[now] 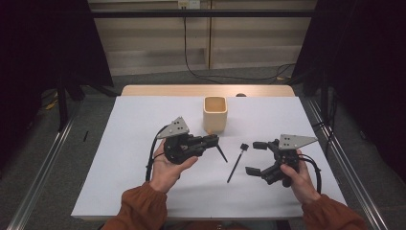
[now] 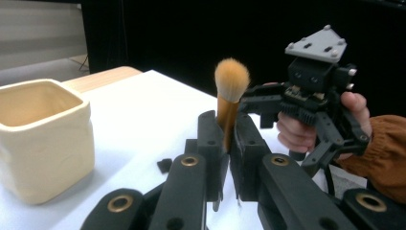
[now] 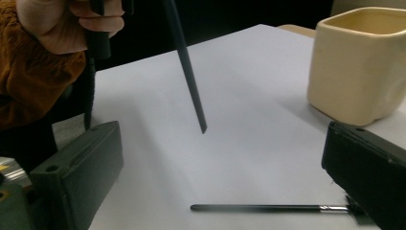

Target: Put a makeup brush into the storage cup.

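We note a white tabletop (image 1: 143, 120) with a wooden strip along its far edge, grey floor (image 1: 43, 158), black curtains (image 1: 43, 38) either side, pale wall panels (image 1: 153, 33), trailing cables (image 1: 206, 74).

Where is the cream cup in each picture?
High view: the cream cup stands at the middle of the white table, toward the far edge, just beyond the left gripper.
Left gripper view: it sits at the left edge, left of the jaws.
Right gripper view: it is at the top right.
Shared landmark: the thin black brush lying on the table.
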`<state>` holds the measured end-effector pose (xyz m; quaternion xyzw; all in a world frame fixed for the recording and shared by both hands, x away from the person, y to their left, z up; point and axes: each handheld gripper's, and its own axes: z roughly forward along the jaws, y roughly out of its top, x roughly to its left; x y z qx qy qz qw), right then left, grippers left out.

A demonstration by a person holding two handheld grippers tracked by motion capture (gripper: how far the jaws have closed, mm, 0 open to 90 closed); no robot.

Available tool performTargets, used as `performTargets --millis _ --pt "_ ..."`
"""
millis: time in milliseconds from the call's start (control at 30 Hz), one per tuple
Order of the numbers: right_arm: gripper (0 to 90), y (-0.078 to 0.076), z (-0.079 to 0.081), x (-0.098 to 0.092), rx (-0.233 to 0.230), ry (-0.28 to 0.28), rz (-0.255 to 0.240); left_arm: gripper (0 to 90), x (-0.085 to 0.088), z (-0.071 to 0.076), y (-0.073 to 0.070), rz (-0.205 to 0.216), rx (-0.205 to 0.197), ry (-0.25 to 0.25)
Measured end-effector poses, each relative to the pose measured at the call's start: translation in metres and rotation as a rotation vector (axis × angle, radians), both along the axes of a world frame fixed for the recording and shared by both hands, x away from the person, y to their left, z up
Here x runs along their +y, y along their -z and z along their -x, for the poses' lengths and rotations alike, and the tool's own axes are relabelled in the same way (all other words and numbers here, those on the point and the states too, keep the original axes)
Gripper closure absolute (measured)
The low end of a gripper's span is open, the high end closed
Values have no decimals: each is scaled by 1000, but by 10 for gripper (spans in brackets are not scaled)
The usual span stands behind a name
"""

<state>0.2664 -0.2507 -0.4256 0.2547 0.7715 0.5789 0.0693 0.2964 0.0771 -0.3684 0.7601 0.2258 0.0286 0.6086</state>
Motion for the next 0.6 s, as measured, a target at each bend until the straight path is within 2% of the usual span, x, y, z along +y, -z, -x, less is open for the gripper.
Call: performTargets --millis 167,300,600 --pt "7 5 5 -5 -10 35 27 844 3 1 1 -22 -9 -5" --pt "6 7 10 -9 -36 69 21 844 7 2 0 -30 -18 -12" --pt "4 8 19 -22 -40 126 10 844 23 -6 -1 -27 6 -65"
